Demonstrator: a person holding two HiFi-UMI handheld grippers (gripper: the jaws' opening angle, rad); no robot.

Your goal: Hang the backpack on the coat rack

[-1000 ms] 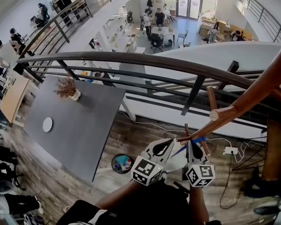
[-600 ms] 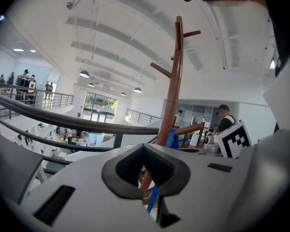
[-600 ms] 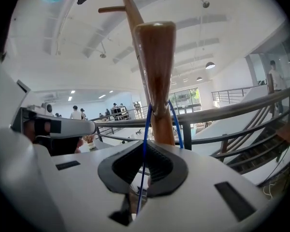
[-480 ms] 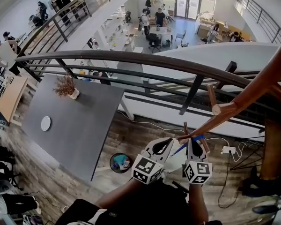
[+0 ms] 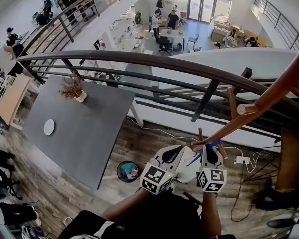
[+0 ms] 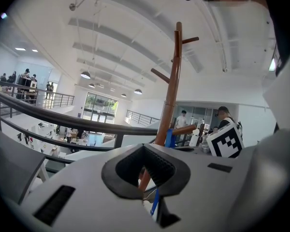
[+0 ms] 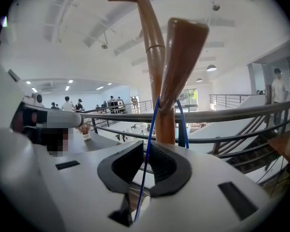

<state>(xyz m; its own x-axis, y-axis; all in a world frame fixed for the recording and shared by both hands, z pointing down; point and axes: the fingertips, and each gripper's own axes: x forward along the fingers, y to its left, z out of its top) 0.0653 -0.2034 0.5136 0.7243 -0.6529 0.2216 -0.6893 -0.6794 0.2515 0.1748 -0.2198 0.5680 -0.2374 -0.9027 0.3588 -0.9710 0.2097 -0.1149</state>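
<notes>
**Head view:** the left gripper (image 5: pixel 182 154) and right gripper (image 5: pixel 208 152) remain at lower centre. The right marker cube has rolled slightly since a second ago. The backpack's blue strap (image 5: pixel 213 145) loops over a peg of the coat rack (image 5: pixel 274 96).

**Left gripper view:** the jaws are closed on the strap.

**Right gripper view:** the jaws pinch the strap, which rises round the peg (image 7: pixel 181 62).

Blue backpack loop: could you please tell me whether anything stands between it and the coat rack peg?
Nothing visible does. The blue loop already passes around the peg where it joins the pole, with the right gripper shut on the loop just below.
</notes>
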